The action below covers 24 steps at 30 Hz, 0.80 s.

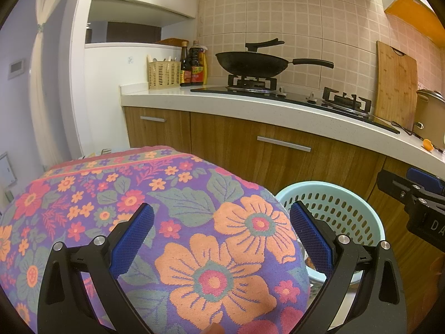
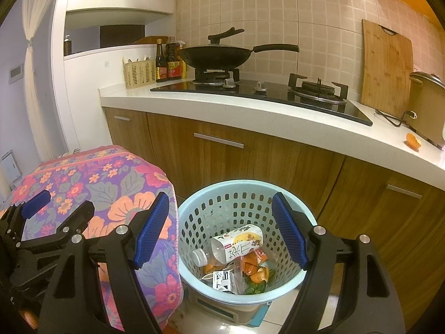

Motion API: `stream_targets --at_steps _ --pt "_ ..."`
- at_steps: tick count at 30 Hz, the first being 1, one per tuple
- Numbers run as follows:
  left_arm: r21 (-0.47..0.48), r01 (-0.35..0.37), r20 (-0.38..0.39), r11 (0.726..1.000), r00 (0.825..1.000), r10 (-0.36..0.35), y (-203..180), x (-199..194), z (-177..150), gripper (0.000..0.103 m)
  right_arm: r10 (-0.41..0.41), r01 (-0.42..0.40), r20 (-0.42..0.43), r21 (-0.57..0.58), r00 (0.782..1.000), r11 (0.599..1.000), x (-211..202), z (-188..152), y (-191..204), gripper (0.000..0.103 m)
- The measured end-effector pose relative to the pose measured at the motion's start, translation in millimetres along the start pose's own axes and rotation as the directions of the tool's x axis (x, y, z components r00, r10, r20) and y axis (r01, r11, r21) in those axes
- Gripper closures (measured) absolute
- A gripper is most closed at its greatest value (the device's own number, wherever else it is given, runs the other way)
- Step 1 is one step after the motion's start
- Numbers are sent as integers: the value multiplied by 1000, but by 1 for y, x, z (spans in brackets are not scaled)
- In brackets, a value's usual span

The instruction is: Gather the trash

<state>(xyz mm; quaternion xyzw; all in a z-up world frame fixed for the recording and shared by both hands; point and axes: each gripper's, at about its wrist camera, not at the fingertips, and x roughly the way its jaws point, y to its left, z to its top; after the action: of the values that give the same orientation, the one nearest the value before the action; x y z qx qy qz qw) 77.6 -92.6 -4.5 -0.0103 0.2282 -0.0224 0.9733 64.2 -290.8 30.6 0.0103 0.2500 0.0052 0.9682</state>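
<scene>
Both the left gripper [image 1: 221,235] and right gripper [image 2: 220,229] stand spread, empty; the trash basket [image 2: 239,194] with a bottle [image 2: 236,243] lies between the right jaws.

Warm, even indoor light fills both my views. The white countertop [image 2: 250,117] curves with fisheye bend, corners fall black, and everything stays fairly sharp.

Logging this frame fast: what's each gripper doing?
Left gripper: open, holding nothing.
Right gripper: open, empty, above the trash basket.
</scene>
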Motion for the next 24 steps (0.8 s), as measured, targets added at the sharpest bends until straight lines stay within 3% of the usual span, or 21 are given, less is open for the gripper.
stream_targets --at_steps 24 --pt "-10 0 -5 1000 1000 0 1 0 0 8 -3 3 -4 1 1000 1000 3 -5 -1 31"
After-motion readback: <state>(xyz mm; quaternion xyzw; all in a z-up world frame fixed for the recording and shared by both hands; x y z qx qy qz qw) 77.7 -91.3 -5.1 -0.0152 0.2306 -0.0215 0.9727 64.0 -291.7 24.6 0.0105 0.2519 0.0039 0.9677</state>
